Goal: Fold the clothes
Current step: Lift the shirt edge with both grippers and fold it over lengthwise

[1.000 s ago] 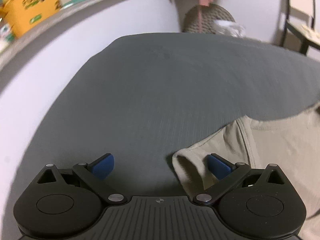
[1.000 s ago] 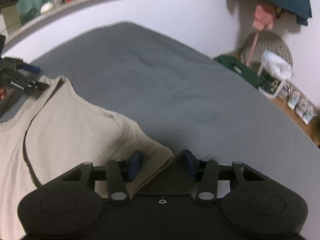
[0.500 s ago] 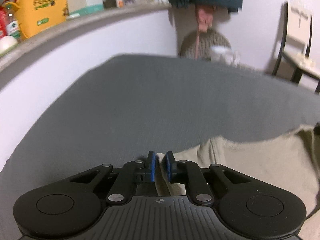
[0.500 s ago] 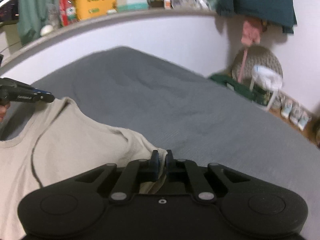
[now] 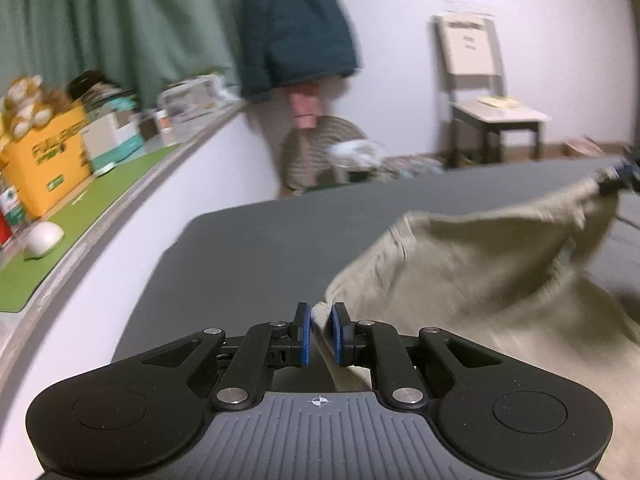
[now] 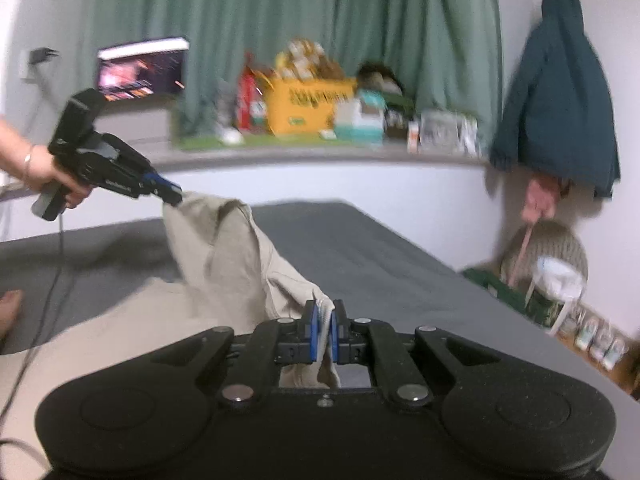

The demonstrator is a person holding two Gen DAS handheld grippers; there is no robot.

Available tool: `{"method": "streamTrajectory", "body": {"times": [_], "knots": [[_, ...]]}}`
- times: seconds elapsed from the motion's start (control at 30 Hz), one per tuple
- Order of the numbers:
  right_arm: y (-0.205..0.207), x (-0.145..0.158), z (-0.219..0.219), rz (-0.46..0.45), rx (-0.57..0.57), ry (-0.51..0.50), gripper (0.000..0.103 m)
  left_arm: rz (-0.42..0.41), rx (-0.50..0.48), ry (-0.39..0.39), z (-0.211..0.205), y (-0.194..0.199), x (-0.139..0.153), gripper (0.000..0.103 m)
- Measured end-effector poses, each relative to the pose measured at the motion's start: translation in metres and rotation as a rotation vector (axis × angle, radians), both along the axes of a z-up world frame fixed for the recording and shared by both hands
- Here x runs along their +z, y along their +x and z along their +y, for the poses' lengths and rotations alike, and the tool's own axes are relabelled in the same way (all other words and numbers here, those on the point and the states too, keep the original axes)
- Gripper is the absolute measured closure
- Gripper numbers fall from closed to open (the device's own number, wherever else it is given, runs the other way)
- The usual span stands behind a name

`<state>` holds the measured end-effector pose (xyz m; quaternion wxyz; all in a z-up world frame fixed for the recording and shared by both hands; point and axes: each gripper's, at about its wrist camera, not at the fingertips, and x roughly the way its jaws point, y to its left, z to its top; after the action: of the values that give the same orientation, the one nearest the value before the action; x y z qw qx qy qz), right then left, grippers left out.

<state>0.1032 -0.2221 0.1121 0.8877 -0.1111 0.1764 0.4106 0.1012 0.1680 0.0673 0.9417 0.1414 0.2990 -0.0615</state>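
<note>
A beige T-shirt (image 5: 472, 264) hangs lifted above the dark grey bed (image 5: 256, 248), stretched between both grippers. My left gripper (image 5: 319, 316) is shut on one sleeve end of the shirt, a fold of cloth pinched between its blue pads. In the right wrist view my right gripper (image 6: 325, 312) is shut on the other sleeve end of the T-shirt (image 6: 236, 264). The left gripper (image 6: 170, 196) shows there too, held by a hand at the left, with the cloth pulled up from its tips. The shirt's lower part still lies on the bed (image 6: 360, 256).
A white wall ledge (image 6: 320, 152) behind the bed carries a yellow box (image 6: 308, 104), cartons and a screen (image 6: 140, 68). A dark teal jacket (image 6: 560, 80) hangs on the wall. A basket (image 6: 548, 256), a white bucket and shoes stand on the floor at the right. A chair (image 5: 484, 92) stands beyond the bed.
Both grippers closed on the shirt's sleeve ends, then rose and pulled back, lifting the shirt's top off the bed. The views now tilt up toward the curtain and ledge.
</note>
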Motion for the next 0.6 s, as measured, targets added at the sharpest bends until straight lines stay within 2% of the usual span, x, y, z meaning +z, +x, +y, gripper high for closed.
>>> {"method": "streamTrajectory", "body": {"times": [0.1, 0.2, 0.3, 0.37, 0.47, 0.53, 0.57, 0.6], "knots": [[-0.061, 0.0, -0.011, 0.015, 0.024, -0.009, 0.096, 0.063, -0.085, 0.024, -0.025, -0.062, 0.004, 0.091], [-0.107, -0.016, -0.016, 0.075, 0.03, -0.051, 0.096, 0.117, -0.16, 0.05, -0.05, -0.122, -0.006, 0.091], [-0.128, -0.043, -0.007, 0.15, 0.006, -0.124, 0.095, 0.122, -0.185, 0.076, -0.067, -0.156, -0.031, 0.09], [-0.136, -0.061, 0.007, 0.156, -0.004, -0.238, 0.094, 0.121, -0.2, 0.1, -0.076, -0.172, -0.048, 0.09], [-0.149, -0.075, 0.031, 0.068, 0.0, -0.447, 0.083, 0.121, -0.279, 0.181, -0.087, -0.184, -0.065, 0.09], [-0.161, -0.076, 0.039, -0.025, 0.058, -0.55, 0.074, 0.141, -0.35, 0.256, -0.094, -0.189, -0.069, 0.087], [-0.17, -0.076, 0.042, -0.085, 0.101, -0.595, 0.071, 0.139, -0.377, 0.283, -0.097, -0.193, -0.069, 0.083], [-0.178, -0.076, 0.045, -0.145, 0.143, -0.644, 0.066, 0.13, -0.397, 0.303, -0.098, -0.198, -0.067, 0.066]]}}
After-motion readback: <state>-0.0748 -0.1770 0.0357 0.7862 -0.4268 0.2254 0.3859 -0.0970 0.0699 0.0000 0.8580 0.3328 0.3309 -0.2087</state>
